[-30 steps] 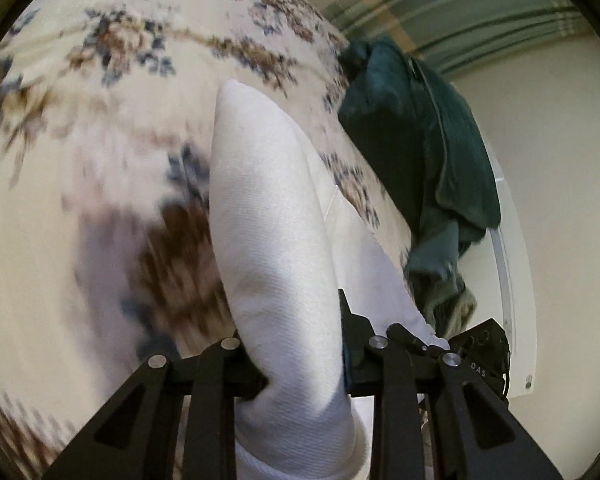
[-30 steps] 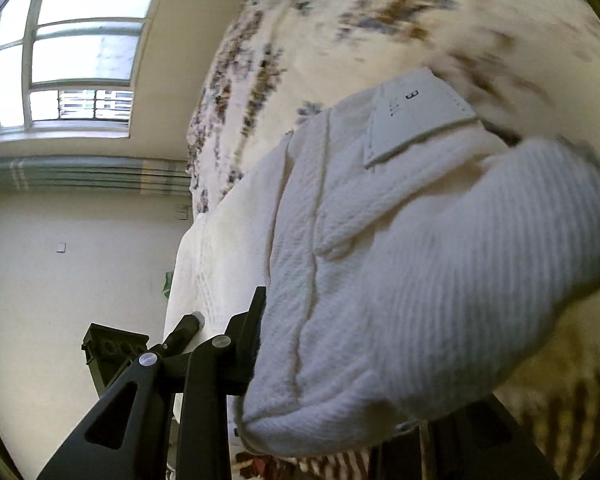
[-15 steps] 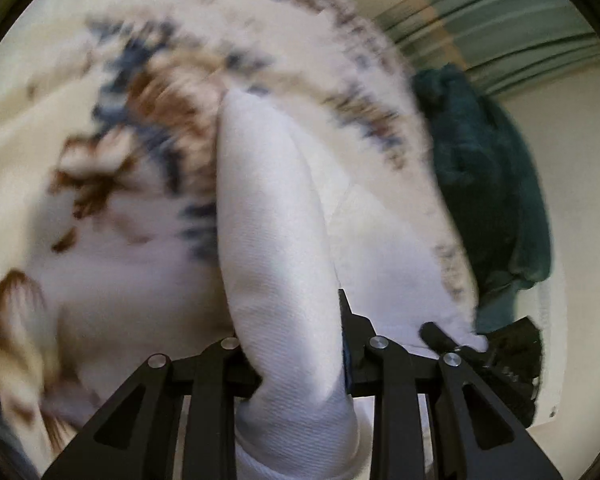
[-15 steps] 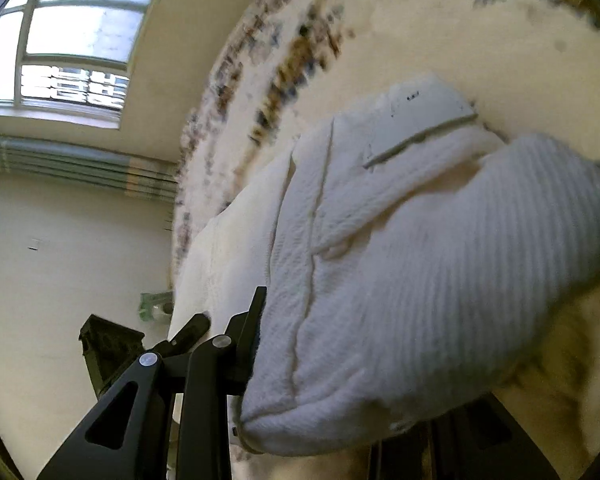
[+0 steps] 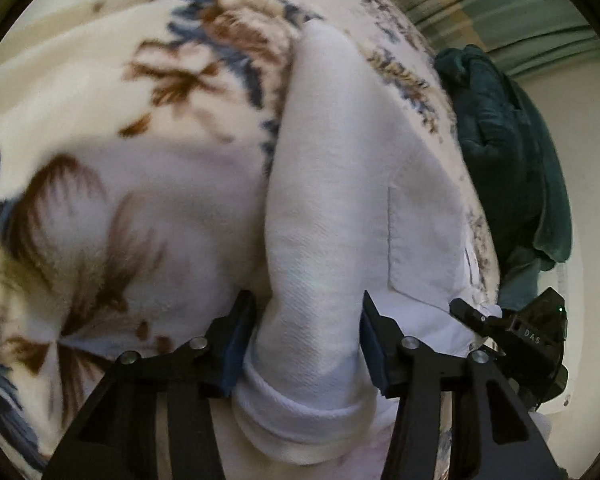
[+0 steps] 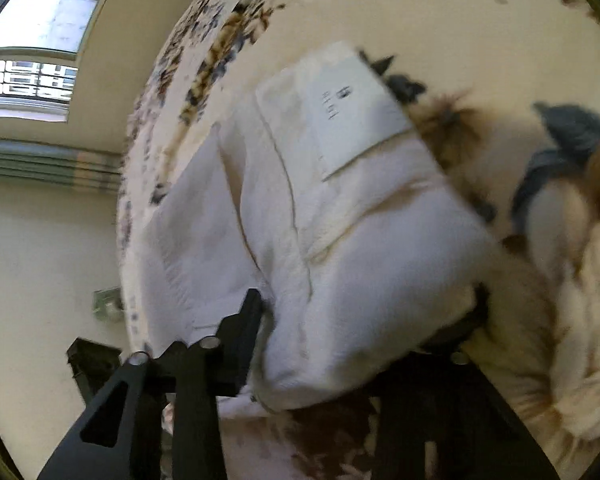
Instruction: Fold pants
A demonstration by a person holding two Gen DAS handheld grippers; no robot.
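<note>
White pants (image 5: pixel 340 208) lie folded into a thick bundle on a cream floral blanket (image 5: pixel 100 160). My left gripper (image 5: pixel 306 332) has its jaws spread wide, and a thick roll of the pants sits between them. In the right wrist view the pants (image 6: pixel 340 240) show a white paper label (image 6: pixel 352 116) on top. My right gripper (image 6: pixel 364 320) also straddles a thick fold of the bundle; its right finger is mostly hidden under the cloth. The other gripper (image 5: pixel 532 336) shows at the far right of the left wrist view.
A dark green garment (image 5: pixel 508 152) lies heaped at the blanket's far edge. A window (image 6: pixel 32 40) and striped curtain (image 6: pixel 48 164) are at the left of the right wrist view. The floral blanket (image 6: pixel 500 40) spreads around the pants.
Both grippers have swung down with the pants toward the blanket. The left jaws have spread wider around the fold. The bundle now rests on the blanket.
</note>
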